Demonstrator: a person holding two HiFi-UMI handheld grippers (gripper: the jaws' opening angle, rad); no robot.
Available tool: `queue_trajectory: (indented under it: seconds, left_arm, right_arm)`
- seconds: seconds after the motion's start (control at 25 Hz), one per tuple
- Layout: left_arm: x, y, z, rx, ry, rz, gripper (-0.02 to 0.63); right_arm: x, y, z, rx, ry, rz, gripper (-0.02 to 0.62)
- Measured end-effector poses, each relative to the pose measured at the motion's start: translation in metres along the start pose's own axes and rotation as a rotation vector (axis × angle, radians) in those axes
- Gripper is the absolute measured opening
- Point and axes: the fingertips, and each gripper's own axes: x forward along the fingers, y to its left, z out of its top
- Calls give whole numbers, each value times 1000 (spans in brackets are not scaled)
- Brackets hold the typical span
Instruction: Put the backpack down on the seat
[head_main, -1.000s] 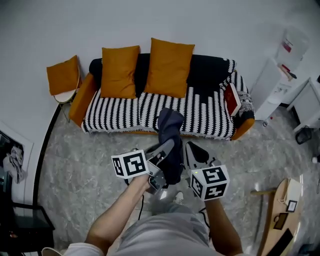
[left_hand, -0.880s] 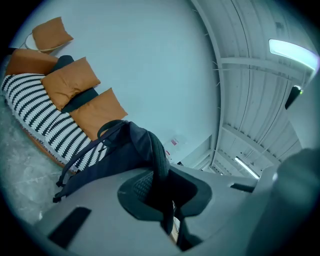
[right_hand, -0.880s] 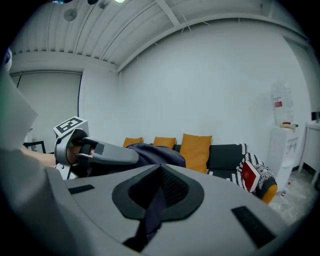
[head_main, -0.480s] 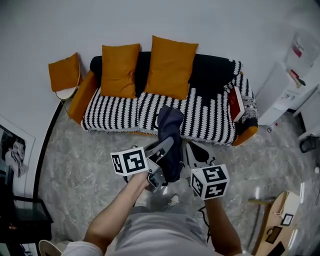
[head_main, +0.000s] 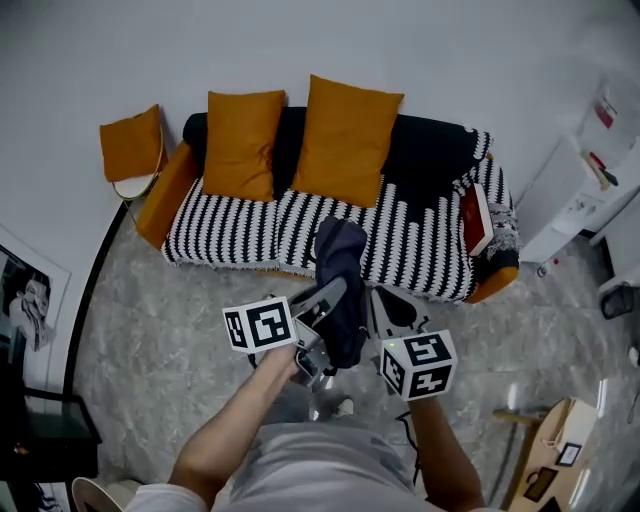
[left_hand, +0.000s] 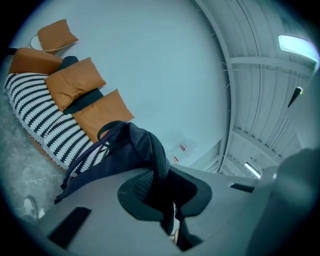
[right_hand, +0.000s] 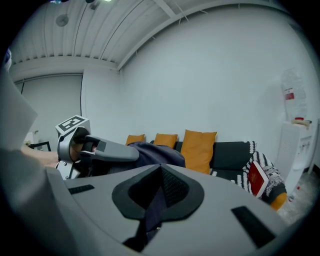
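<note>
The sofa (head_main: 250, 225), draped in a black-and-white striped throw with orange cushions (head_main: 347, 130) along its back, stands across the grey floor (head_main: 150, 330). The backpack (head_main: 343, 270) hangs in the air before the sofa's front edge, not on the seat. It is dark navy, soft and slumped, with a thin handle loop (left_hand: 107, 129) at its top. The left gripper (head_main: 322, 303) pinches its padded, ribbed shoulder strap (left_hand: 159, 152). The right gripper (head_main: 388, 310) is clamped on the bag's dark fabric.
</note>
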Motion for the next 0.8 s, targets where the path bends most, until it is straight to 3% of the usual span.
queue_trajectory:
  seconds: [0.8]
  left_arm:
    - [49, 95, 108, -56, 68, -63, 21]
  right_arm:
    - [143, -18, 35, 7, 72, -86, 2]
